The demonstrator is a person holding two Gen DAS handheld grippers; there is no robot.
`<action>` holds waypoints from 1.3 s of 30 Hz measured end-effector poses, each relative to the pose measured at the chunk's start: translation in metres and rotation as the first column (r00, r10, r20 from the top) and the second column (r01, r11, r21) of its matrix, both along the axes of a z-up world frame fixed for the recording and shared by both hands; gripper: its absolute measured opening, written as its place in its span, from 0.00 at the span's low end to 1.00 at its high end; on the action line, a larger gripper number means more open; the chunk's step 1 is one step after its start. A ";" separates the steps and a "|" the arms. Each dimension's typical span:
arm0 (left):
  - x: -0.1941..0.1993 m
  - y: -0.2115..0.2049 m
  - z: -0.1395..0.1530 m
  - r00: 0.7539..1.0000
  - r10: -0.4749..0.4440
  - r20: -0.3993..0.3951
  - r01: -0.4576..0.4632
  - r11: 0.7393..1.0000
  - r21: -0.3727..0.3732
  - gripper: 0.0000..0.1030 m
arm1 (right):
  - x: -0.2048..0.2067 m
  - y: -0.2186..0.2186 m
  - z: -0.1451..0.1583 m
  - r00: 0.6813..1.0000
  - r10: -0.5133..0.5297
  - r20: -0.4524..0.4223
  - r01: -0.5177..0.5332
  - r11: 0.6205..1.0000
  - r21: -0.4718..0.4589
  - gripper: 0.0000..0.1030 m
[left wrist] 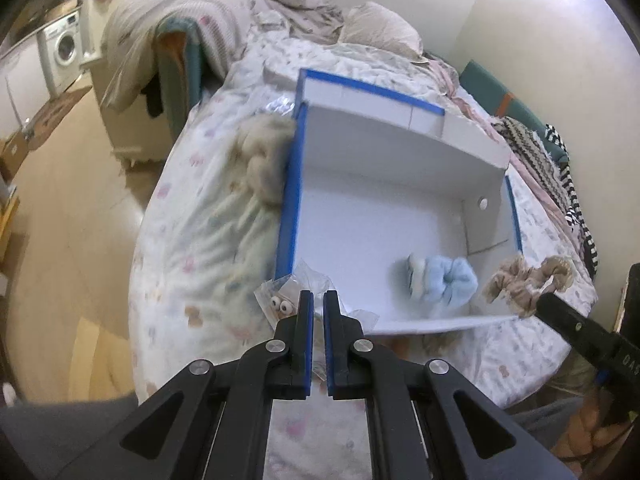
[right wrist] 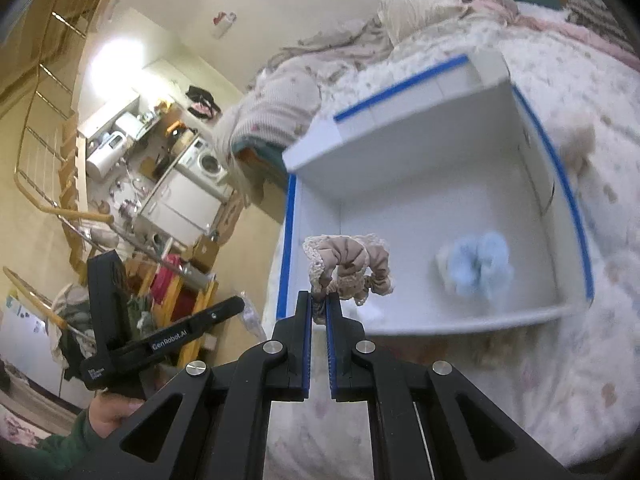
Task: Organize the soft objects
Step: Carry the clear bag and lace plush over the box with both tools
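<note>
Right wrist view: the right hand-held gripper (right wrist: 319, 300) pinches one beige lace-edged scrunchie (right wrist: 348, 266), holding it above the near edge of the single white box with blue-taped rims (right wrist: 440, 168). Inside the box, near its front wall, lies one fluffy light-blue scrunchie (right wrist: 478, 266). The left hand-held gripper (left wrist: 319, 298) has its jaws drawn nearly together, a narrow gap between them and nothing gripped; just beyond its tips lies one clear plastic bag with googly eyes (left wrist: 282, 302). One tan fluffy item (left wrist: 262, 160) rests against the box's outer wall. Everything sits on a bed (left wrist: 208, 240) with a pastel-printed quilt; one washing machine (left wrist: 64, 50) stands in the room beyond.
</note>
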State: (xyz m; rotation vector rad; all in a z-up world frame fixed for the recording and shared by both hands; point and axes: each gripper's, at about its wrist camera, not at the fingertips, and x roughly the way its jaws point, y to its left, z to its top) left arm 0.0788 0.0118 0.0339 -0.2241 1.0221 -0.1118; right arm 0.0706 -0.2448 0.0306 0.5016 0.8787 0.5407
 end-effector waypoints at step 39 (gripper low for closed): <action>0.098 -0.085 -0.056 0.988 -0.146 -0.042 0.151 0.975 0.162 0.05 | 0.095 0.005 -0.093 0.976 -0.029 -0.214 0.008 0.995 -0.097 0.08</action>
